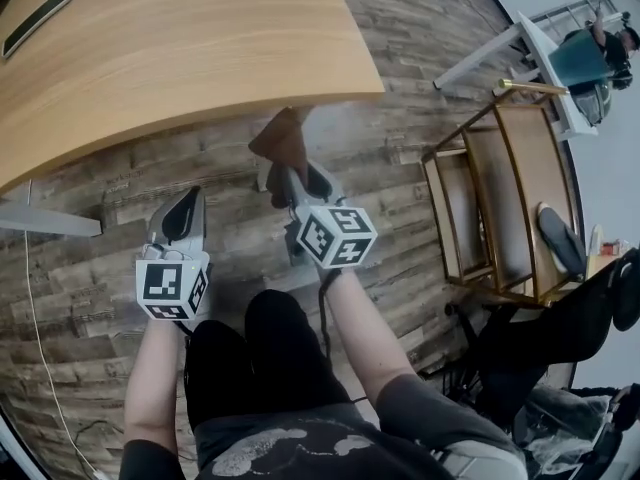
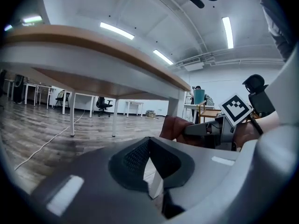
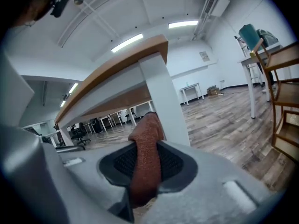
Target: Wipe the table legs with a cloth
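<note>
In the head view I crouch at the corner of the table with two tools out in front: my left gripper hangs idle to one side, while my right gripper reaches ahead under the tabletop's edge, carrying the one cloth beyond its fingertips, I judge so that the fabric and not the plastic meets the leg. From the left gripper view my fingers are together with nothing between them, and I take it this hand is only waiting. Ahead of them and off toward my other hand stands one white table leg, with the reddish cloth bunched right by its lower part, though I cannot tell whether they touch. From the right gripper view my fingers are clamped on that cloth. It runs up between the pads and folds over past the tips, just in front of the same leg, which rises straight beyond it to the tabletop. I count two grippers, one cloth and one near leg. The wiping looks about to start or barely under way.
</note>
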The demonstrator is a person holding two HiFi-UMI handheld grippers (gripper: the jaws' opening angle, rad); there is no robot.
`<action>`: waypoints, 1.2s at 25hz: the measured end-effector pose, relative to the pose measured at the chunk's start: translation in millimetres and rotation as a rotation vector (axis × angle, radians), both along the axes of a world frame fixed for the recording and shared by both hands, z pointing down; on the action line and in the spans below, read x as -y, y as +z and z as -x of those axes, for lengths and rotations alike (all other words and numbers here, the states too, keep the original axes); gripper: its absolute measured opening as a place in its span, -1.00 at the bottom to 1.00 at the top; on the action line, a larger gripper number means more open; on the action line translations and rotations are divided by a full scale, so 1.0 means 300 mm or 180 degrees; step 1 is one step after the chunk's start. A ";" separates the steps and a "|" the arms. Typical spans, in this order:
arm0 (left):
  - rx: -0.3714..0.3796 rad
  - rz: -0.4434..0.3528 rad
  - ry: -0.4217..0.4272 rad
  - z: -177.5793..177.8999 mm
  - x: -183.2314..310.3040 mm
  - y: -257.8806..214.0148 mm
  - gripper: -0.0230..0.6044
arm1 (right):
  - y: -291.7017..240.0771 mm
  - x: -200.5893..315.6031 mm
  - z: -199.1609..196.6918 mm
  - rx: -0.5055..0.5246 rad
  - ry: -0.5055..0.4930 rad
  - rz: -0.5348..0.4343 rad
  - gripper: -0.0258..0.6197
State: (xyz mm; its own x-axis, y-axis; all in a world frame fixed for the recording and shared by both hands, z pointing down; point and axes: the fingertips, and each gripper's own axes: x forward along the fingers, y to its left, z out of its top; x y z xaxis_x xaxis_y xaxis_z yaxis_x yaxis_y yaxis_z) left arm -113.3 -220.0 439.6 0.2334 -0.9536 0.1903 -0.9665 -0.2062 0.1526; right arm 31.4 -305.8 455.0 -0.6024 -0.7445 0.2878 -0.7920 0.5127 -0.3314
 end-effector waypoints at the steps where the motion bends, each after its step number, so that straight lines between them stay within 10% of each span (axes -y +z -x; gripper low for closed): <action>1: -0.0006 0.0005 -0.0006 0.006 0.005 0.037 -0.87 | 0.035 -0.004 -0.001 -0.0024 -0.0015 -0.0006 -0.67; 30: -0.0107 -0.0118 -0.0002 0.218 0.112 0.928 -0.86 | 1.135 0.021 -0.048 -0.0596 0.0140 0.0514 -0.66</action>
